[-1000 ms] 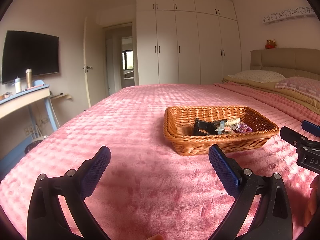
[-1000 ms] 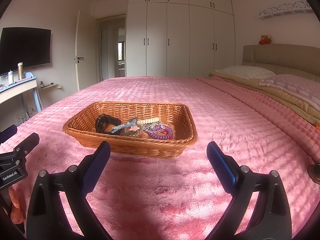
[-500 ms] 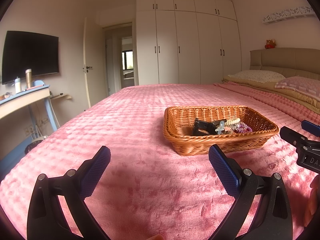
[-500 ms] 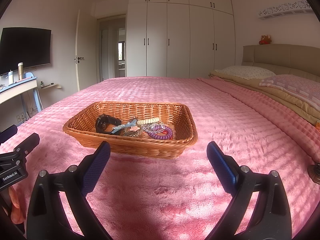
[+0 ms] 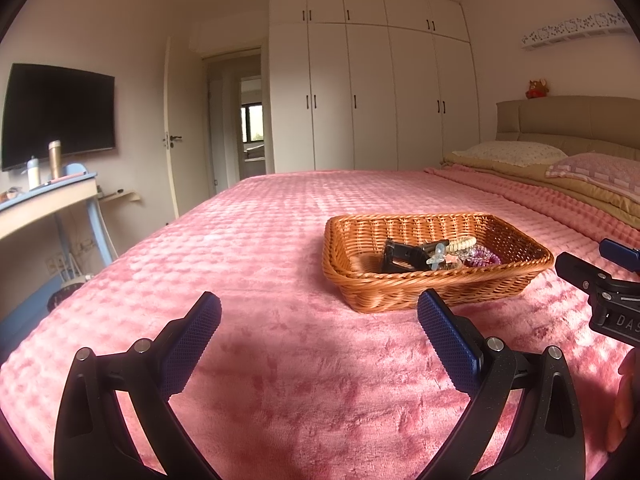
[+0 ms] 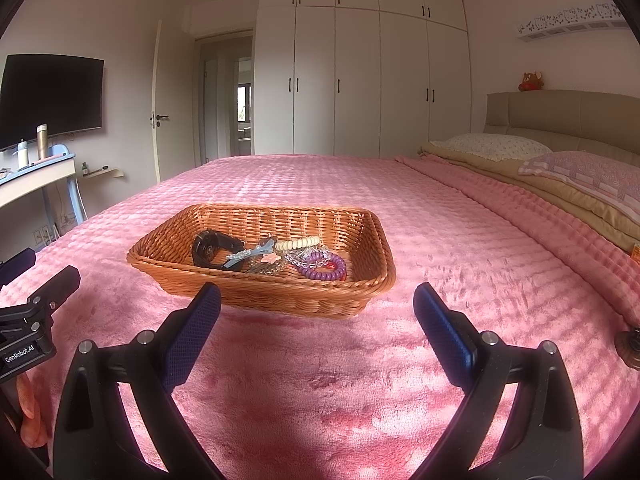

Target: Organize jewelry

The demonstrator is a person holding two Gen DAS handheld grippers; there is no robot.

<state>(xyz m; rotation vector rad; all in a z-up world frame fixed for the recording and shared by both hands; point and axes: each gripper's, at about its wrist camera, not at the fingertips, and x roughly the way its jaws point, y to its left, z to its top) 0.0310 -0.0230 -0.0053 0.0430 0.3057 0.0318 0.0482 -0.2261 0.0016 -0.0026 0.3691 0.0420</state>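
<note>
Left wrist view matches earlier: both tools, left (image 5: 319, 320) and right (image 6: 317, 311), stay spread, basket (image 6: 376, 236) unmoved.

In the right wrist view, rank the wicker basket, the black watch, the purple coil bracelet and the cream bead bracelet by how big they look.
1. wicker basket, by far the largest.
2. black watch.
3. purple coil bracelet.
4. cream bead bracelet, though it looks close to the purple one and lies partly hidden, so that order is unsure.

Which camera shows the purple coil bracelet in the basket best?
Right wrist view: the purple coil bracelet lies in plain sight at the right end of the jewelry pile, whole loop visible. In the left wrist view the purple coil bracelet is mostly hidden behind the wicker basket rim.
</note>
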